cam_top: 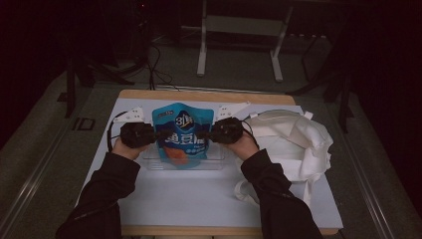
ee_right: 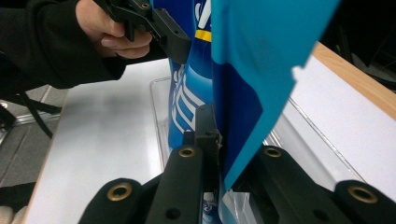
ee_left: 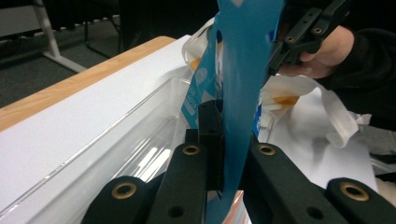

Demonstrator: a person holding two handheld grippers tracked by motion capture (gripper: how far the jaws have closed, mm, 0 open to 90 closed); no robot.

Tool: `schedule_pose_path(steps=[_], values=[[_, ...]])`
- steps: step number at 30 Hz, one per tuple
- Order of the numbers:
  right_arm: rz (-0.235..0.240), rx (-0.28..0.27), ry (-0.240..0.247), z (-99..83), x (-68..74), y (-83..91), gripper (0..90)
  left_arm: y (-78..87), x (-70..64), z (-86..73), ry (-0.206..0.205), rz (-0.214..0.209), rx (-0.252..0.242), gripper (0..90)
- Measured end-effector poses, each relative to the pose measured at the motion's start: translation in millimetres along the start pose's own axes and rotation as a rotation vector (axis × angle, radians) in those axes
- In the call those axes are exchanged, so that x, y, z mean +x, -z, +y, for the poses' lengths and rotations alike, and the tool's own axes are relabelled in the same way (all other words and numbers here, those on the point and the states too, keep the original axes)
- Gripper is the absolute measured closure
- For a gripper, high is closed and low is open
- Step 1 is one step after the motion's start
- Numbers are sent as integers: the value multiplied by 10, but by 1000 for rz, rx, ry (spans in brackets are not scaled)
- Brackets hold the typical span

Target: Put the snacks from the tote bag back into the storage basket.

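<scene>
A blue snack pouch point(cam_top: 179, 132) is held upright between the two claws, above a clear plastic tray point(cam_top: 214, 162) that sits on the white counter point(cam_top: 199, 194). The left claw point(cam_top: 160, 134) is clamped on the pouch's left edge, and the left gripper view shows its jaws pinching the blue film (the other hand shows farther off there). The right claw point(cam_top: 203, 134) is clamped on the opposite edge in the same way. A white cloth bag point(cam_top: 293, 144) lies crumpled on the counter just beside the right hand point(cam_top: 245, 145)
</scene>
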State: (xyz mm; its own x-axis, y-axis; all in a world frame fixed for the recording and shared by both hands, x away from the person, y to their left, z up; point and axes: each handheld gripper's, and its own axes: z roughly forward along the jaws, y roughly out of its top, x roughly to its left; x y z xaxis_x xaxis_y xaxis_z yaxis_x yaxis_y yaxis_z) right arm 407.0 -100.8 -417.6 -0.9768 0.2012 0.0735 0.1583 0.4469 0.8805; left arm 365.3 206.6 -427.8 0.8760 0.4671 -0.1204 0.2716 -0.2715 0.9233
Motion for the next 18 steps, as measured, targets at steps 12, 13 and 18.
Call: schedule_pose_path(steps=[12,13,18], values=[[-41,-3,15,68,21,66,609,55,-58,34,9,61,28,734],[-48,0,14,76,22,80,538,60,-69,40,10,74,34,654],[-84,1,12,84,21,127,388,104,-78,58,44,98,7,382]])
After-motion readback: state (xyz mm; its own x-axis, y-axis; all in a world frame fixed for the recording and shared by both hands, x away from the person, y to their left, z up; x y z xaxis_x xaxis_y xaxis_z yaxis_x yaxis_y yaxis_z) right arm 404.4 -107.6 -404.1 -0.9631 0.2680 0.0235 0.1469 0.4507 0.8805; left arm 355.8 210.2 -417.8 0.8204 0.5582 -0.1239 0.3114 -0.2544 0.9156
